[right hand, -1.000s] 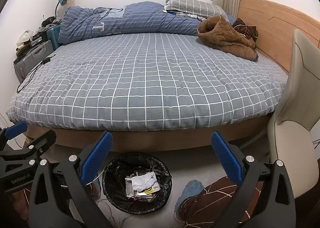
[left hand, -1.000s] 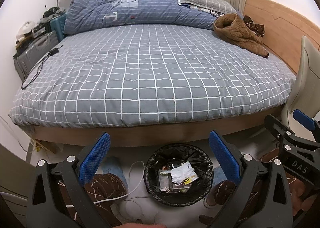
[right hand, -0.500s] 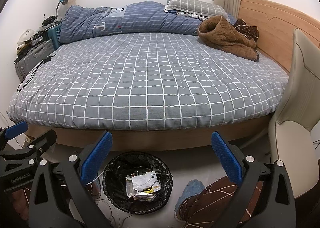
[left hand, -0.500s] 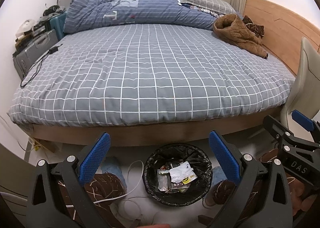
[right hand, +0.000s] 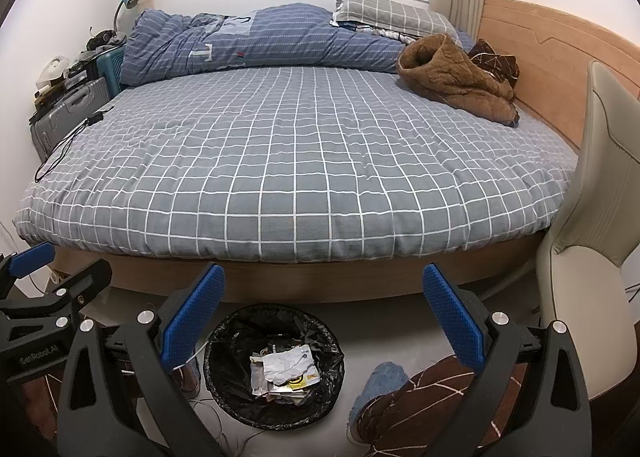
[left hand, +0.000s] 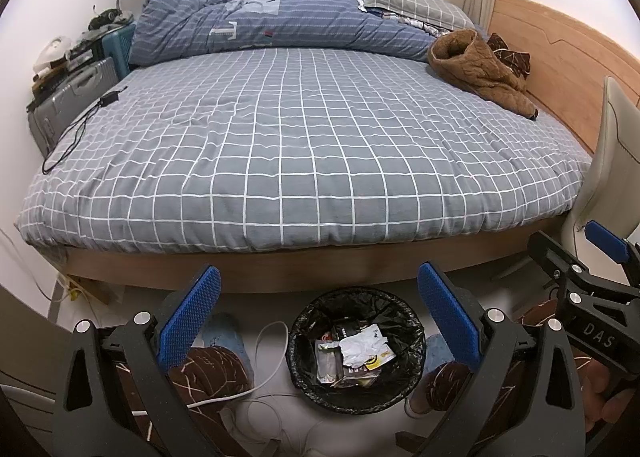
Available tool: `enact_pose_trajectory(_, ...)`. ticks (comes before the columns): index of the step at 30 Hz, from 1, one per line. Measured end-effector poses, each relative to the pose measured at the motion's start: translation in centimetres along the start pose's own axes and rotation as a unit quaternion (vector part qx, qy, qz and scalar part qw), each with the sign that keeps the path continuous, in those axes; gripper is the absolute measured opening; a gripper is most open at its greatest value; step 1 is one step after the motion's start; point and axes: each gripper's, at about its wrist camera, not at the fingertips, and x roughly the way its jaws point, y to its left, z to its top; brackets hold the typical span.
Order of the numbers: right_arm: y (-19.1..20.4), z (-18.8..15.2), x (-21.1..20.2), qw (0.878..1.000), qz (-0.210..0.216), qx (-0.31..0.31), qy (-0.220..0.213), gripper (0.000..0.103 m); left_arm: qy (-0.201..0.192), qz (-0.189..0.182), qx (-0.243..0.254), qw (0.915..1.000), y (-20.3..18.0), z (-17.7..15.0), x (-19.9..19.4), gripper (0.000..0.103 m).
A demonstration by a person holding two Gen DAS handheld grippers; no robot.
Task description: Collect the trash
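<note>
Now we hold both grippers, left (left hand: 318,303) and right (right hand: 324,303), spread wide and empty. Below them sits the trash bin (left hand: 416,341), crumpled paper (left hand: 360,347) inside.

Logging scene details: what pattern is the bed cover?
Grey with a white grid check on the bed cover, clearest in the left wrist view.

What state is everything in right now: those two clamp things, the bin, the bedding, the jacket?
Left gripper: open, empty.
Right gripper: open, empty.
Bin: upright, lined, partly filled with wrappers.
Sheet: spread flat.
Duvet: bunched up.
Jacket: crumpled on the bed.
</note>
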Motion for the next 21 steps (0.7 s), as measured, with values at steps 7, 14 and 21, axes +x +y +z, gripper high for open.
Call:
enact_pose_trajectory(7, 0.0, 0.1, 0.0, 1.0, 0.002, 0.001, 0.003, 0.095, 0.0, 0.003, 0.002, 1.0, 0.1, -0.02, 0.01, 0.097)
enact_pose_trajectory(14, -0.26, 0.17, -0.04, 1.0, 0.005, -0.002, 0.0, 0.095, -0.007, 0.004, 0.0, 1.0, 0.3, -0.27, -0.56, 0.097)
enact_pose_trajectory(21, -0.15, -0.01, 0.27, 1.0, 0.007, -0.005, 0.003, 0.095, -0.006, 0.006, 0.0, 1.0, 0.28, -0.22, -0.54, 0.097)
